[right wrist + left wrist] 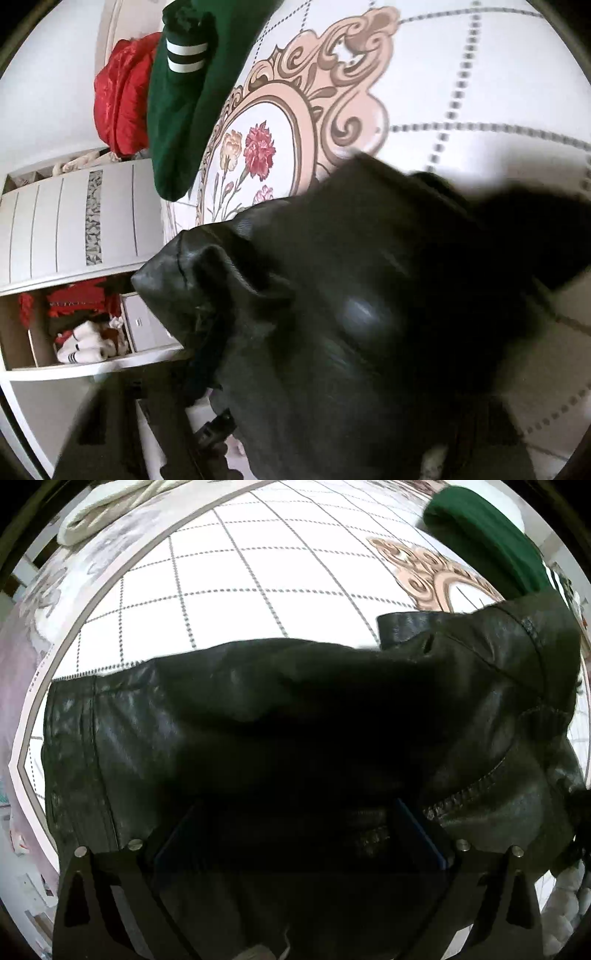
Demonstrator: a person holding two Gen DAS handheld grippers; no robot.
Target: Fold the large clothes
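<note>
The left tool [295, 834] has its two fingers set apart with a dark fold of the black leather jacket [258, 716] bunched between them, though the shadow hides whether they press it. The right tool [280, 424] is buried under the same jacket [332, 314], so its fingers cannot be judged. The jacket lies on a white quilted bedspread with dotted grid lines [229, 583] and a floral medallion [258, 147], near a folded green knit garment [177, 110] and a red garment [118, 96].

Black leather jacket [295, 720] — white bedspread [229, 590], dotted grid, floral medallion — green garment [177, 122], white stripes.
</note>
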